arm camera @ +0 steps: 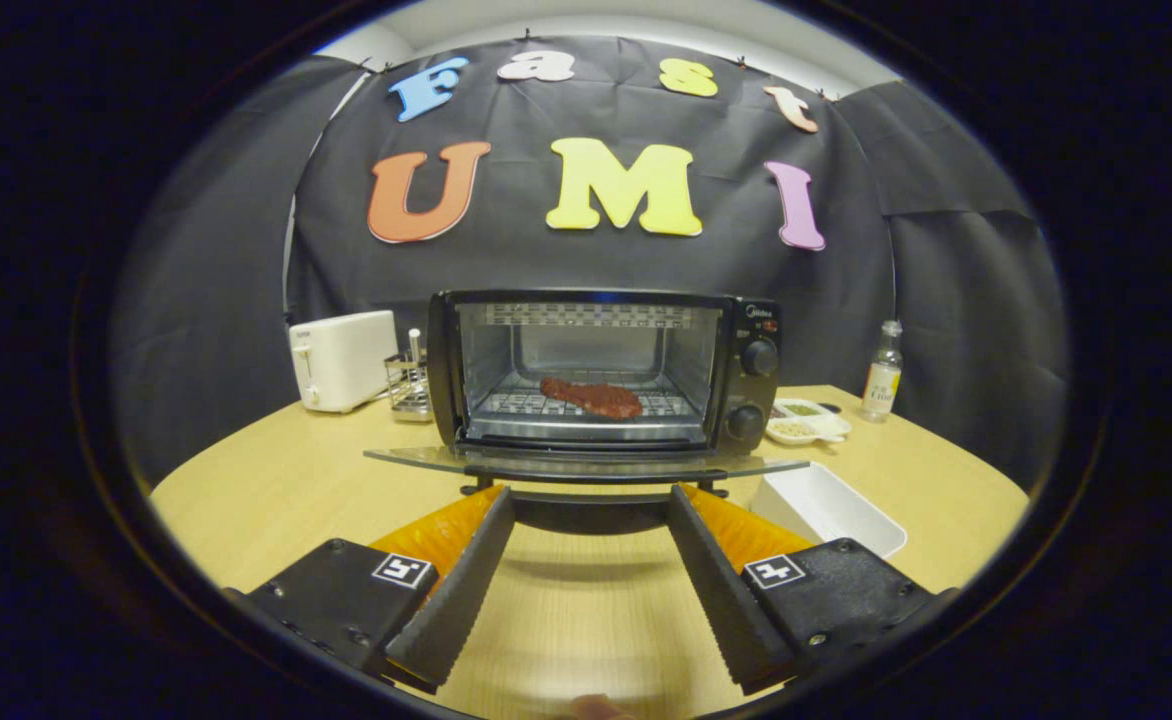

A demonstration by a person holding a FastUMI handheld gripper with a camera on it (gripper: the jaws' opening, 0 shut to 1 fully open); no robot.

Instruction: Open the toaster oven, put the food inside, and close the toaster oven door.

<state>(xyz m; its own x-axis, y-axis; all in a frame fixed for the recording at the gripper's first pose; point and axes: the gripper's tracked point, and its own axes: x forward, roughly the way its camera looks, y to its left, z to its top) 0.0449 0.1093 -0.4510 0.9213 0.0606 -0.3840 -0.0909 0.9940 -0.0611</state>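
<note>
At frame centre, the black toaster oven [601,370] holds a reddish meat slice [592,397], its glass door [586,464] lying flat crosswise just ahead of the wide-open, empty gripper [591,500].

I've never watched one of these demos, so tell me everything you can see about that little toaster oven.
The toaster oven is a small black box standing on the wooden table, with two round knobs stacked on its right panel. Its glass door is folded down flat, handle forward, just beyond the open hand-held gripper. Inside, shiny metal walls surround a wire rack on which a reddish-brown piece of food lies. A white toaster stands to its left, and a white tray lies near its right front.
</note>
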